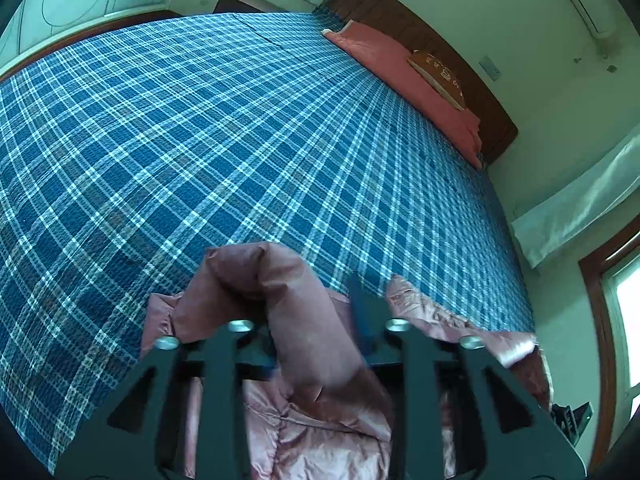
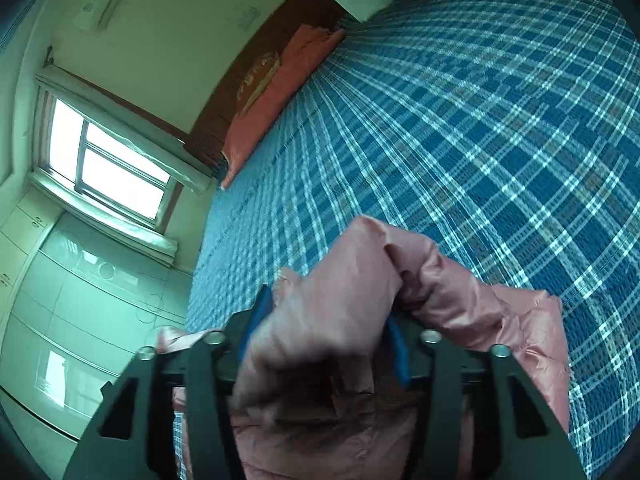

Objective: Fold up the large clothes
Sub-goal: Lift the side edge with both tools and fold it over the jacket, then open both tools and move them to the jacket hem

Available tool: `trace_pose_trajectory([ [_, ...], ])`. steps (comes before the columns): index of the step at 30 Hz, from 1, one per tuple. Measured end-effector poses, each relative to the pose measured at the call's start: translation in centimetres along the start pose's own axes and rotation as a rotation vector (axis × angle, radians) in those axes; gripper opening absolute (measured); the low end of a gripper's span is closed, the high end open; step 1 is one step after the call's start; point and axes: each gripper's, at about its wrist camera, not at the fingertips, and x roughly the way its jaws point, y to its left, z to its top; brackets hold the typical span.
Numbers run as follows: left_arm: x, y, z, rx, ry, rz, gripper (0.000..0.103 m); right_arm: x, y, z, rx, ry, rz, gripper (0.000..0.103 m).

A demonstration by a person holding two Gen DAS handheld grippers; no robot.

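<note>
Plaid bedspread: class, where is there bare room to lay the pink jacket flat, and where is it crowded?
The plaid bedspread lies bare from the pink jacket up to the orange pillow by the headboard, and across to its far wooden edge. It is crowded at the near edge, where the bunched jacket sits between the left gripper and right gripper fingers.

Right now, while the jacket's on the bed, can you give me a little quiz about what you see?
1. True or false: the pink padded jacket lies on a red striped bedspread.
2. What lies along the wooden headboard? A) folded salmon bedding B) a laptop C) a basket
3. How many hand-held grippers have jacket fabric between their fingers?

Key: 1 false, it is a blue checked bedspread. 2 A. 3 two: the left hand-held gripper and the right hand-held gripper.
</note>
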Motion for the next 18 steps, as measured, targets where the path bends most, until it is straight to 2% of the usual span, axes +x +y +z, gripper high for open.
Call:
trace_pose_trajectory([
  [1,-0.6,-0.1,0.1,-0.01,-0.012,-0.028,0.072,-0.8,0.3,-0.1,-0.012,-0.012,0.005,0.063],
  [2,-1.6,-0.2,0.1,-0.017,-0.045,-0.049,0.075,-1.4,0.5,-0.3,-0.023,-0.022,0.009,0.063],
  [6,-4.4,-1.0,-0.2,0.009,-0.097,-0.078,0.076,-3.2,1.9,-1.2,-0.087,-0.061,-0.017,0.064],
  [9,-5.0,-1.7,-2.0,0.105,-0.099,-0.052,0.076,-3.5,3.4,-2.3,-0.161,-0.063,-0.03,0.064],
  [14,-2.9,-3.2,-5.4,0.285,-0.051,0.046,0.075,0.6,5.7,-4.4,-0.322,0.014,-0.153,0.064],
  [18,-0.2,-3.7,-6.2,0.322,-0.034,0.091,0.076,4.9,7.0,-5.4,-0.443,0.072,-0.225,0.064],
])
